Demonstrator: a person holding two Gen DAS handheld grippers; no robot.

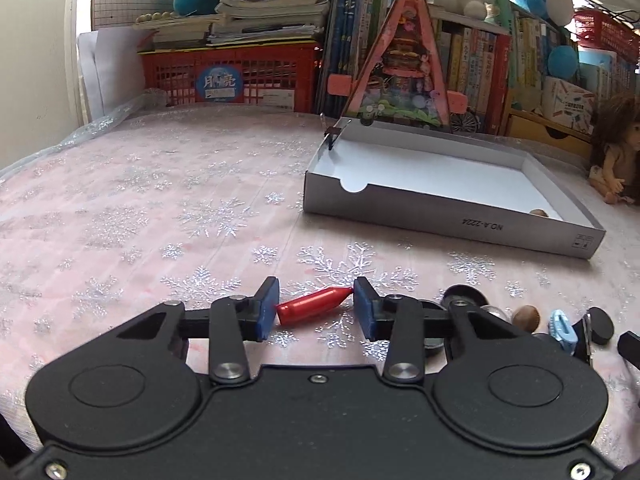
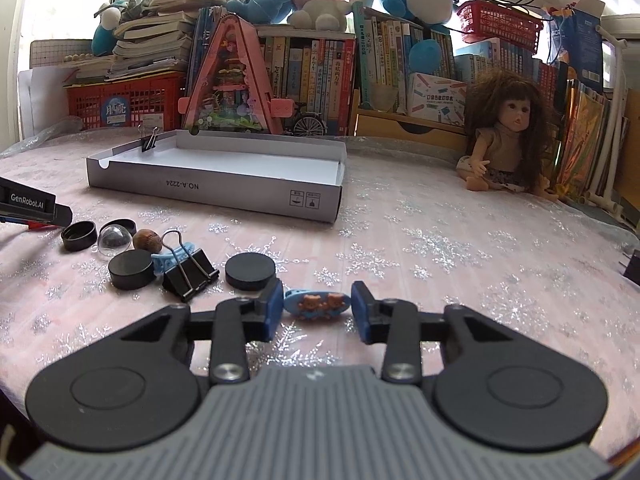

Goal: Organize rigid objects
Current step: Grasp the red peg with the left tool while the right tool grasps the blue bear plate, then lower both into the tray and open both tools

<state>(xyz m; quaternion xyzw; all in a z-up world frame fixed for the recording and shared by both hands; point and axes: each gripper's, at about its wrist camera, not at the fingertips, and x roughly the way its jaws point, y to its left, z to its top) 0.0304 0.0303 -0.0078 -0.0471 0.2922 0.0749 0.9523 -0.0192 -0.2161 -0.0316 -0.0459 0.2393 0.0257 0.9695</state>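
My left gripper is closed lengthwise on a red bullet-shaped piece, low over the pink snowflake cloth. My right gripper is closed on a blue hair clip with two bears, also near the cloth. A shallow grey box with a white inside sits ahead, also in the right wrist view. A binder clip is clipped on its far left wall, and a brown nut lies in its near right corner.
Loose items lie left of my right gripper: two black discs, a black binder clip, a light blue clip, a nut, a clear dome, black rings. A doll, books and a red crate line the back.
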